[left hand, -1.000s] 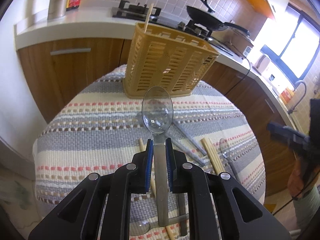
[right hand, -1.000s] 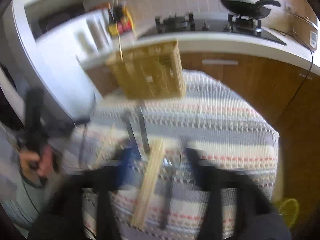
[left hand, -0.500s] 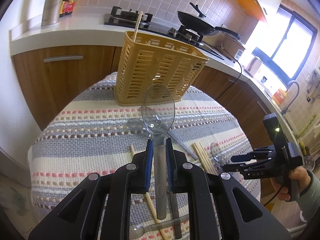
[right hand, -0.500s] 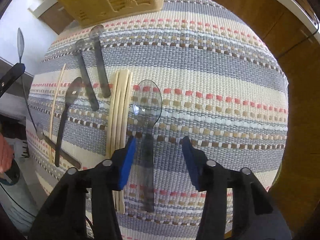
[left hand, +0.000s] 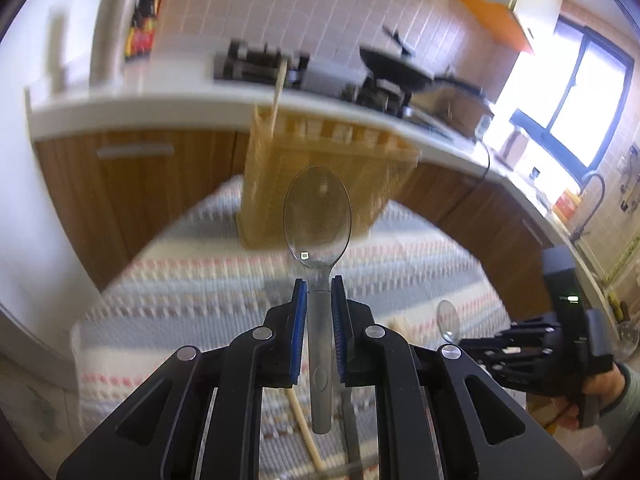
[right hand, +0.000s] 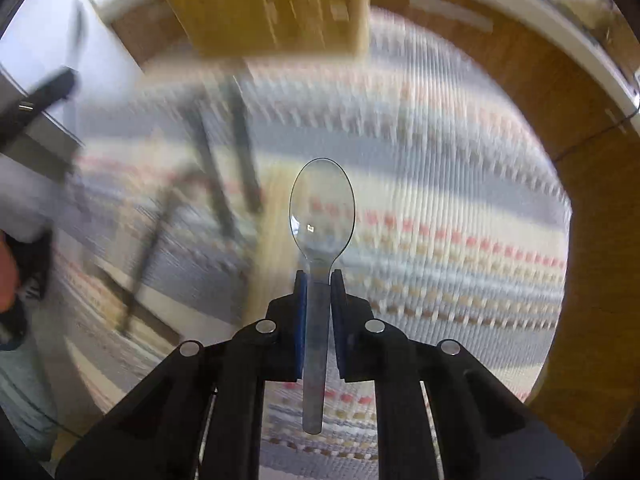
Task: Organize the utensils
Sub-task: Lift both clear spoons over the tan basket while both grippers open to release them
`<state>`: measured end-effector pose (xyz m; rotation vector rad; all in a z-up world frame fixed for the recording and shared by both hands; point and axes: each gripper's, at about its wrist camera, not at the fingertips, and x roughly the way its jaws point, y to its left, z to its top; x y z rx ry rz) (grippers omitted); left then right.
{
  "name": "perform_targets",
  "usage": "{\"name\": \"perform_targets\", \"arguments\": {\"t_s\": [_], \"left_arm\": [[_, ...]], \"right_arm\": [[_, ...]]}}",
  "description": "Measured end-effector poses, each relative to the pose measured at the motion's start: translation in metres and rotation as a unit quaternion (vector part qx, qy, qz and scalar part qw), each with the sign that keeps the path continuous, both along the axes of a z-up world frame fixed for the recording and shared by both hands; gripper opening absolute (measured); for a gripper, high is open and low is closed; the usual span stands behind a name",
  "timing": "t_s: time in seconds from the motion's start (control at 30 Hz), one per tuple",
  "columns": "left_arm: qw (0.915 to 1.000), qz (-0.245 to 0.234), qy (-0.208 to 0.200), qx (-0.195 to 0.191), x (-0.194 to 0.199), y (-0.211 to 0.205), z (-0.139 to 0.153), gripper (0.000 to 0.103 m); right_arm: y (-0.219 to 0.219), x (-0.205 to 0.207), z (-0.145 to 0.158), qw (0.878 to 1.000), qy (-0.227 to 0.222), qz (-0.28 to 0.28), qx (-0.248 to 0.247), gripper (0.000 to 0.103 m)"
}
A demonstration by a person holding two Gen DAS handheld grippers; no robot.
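Observation:
My left gripper (left hand: pixel 319 286) is shut on the handle of a clear plastic spoon (left hand: pixel 318 216), bowl pointing toward the yellow slotted utensil basket (left hand: pixel 320 176) on the striped table. One chopstick (left hand: pixel 279 96) stands in the basket. My right gripper (right hand: pixel 319 278) is shut on a second clear plastic spoon (right hand: pixel 322 208), held above the striped cloth (right hand: pixel 440 208). That gripper and its spoon (left hand: pixel 446 320) also show at the right of the left wrist view. The basket (right hand: pixel 272 4) is at the top of the right wrist view. Both views are motion-blurred.
Dark spoons (right hand: pixel 244 148) and wooden chopsticks (right hand: pixel 272 240) lie on the cloth left of my right gripper. A chopstick (left hand: pixel 304 432) lies below my left gripper. Behind the table run wooden cabinets (left hand: pixel 132 176), a white counter with a stove and a pan (left hand: pixel 394 68).
My right gripper has shut on the clear spoon and lifted it off the cloth. My left gripper has kept its spoon and moved closer to the basket.

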<state>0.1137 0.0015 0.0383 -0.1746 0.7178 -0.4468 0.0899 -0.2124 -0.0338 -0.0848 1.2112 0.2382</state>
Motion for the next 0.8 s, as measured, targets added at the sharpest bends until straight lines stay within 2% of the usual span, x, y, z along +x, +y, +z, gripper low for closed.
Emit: {"name": "perform_targets", "arguments": {"t_s": [0.1,0.2,0.23,0.3,0.4,0.47,0.6,0.7,0.8], "left_arm": [[0.9982,0.013,-0.055,-0.019,0.005,0.005,0.041,0.011],[0.9921,0.028,-0.116,-0.038,0.012,0.006,0.084,0.011],[0.9900,0.032,-0.131,-0.042,0.015,0.005,0.094,0.011],[0.9850,0.041,-0.160,-0.052,0.026,0.001,0.114,0.011],[0.9817,0.044,-0.172,-0.068,0.044,-0.008,0.128,0.011],[0.9793,0.054,-0.183,-0.070,0.058,-0.012,0.130,0.011],[0.9706,0.073,-0.225,-0.046,0.076,-0.022,0.119,0.011],[0.9665,0.084,-0.242,-0.022,0.088,-0.028,0.102,0.011],[0.9667,0.087,-0.240,-0.018,0.101,-0.027,0.083,0.011]], "right_arm": [[0.003,0.001,0.053,0.996,-0.077,0.004,0.044,0.010],[0.001,0.003,0.105,0.983,-0.168,0.012,0.075,0.010],[0.004,0.008,0.123,0.975,-0.204,0.009,0.091,0.010],[0.002,0.021,0.146,0.962,-0.248,0.002,0.116,0.010],[0.001,0.035,0.175,0.930,-0.339,-0.002,0.142,0.010],[-0.003,0.046,0.185,0.911,-0.382,-0.001,0.157,0.010],[-0.014,0.075,0.184,0.885,-0.443,-0.017,0.143,0.010],[-0.020,0.095,0.174,0.876,-0.459,-0.037,0.142,0.010],[-0.023,0.114,0.158,0.877,-0.457,-0.048,0.141,0.010]]}}
